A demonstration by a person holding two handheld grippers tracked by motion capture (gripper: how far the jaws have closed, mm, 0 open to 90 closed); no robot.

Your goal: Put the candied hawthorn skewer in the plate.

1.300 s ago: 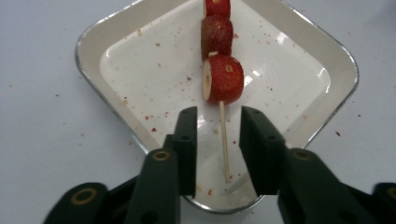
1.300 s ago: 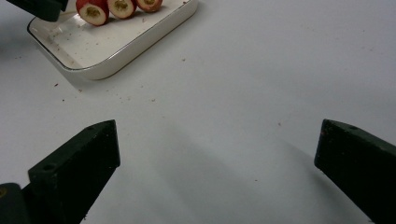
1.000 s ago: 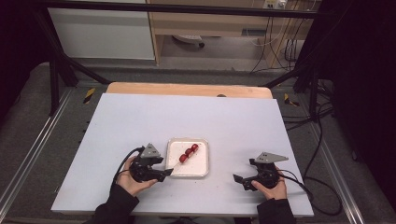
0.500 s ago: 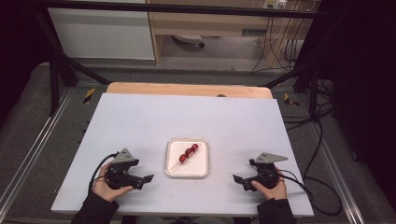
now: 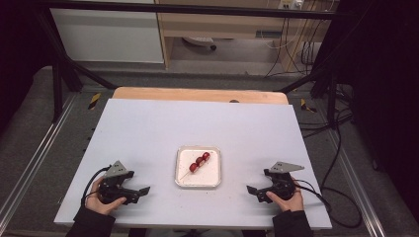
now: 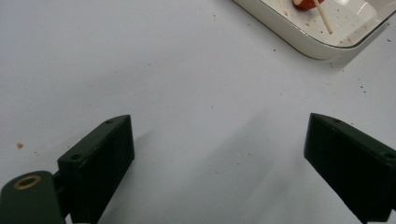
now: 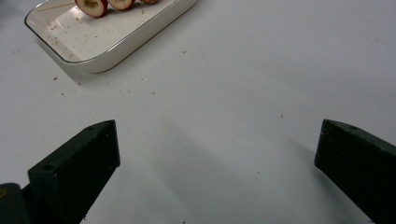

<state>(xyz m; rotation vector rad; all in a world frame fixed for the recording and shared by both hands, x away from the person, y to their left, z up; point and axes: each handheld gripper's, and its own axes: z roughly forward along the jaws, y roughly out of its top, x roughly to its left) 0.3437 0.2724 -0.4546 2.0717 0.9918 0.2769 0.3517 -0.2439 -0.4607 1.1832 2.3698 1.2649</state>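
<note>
A white rectangular tray (image 5: 212, 180) lies near the front middle of the table, holding a wooden skewer with three red fruit pieces (image 5: 199, 161). My left gripper (image 5: 142, 191) rests on the table at the front left, well apart from the tray, jaws wide open and empty. In the left gripper view (image 6: 219, 163) the tray corner (image 6: 308, 44) and skewer tip (image 6: 323, 17) sit far off. My right gripper (image 5: 251, 190) rests at the front right, open and empty. The right gripper view (image 7: 217, 163) has the tray (image 7: 112, 49) and fruit slices (image 7: 92, 5) ahead.
The pale grey table top (image 5: 197, 128) has a wooden strip (image 5: 197, 95) along its far edge. Crumbs lie scattered around the tray (image 7: 140, 91). Cables (image 5: 341, 148) trail over the floor at the right. Metal frame rails run along both sides.
My left gripper has drawn back from the tray's left edge to the front left of the table. The skewer stays in the tray. The right gripper has not moved.
</note>
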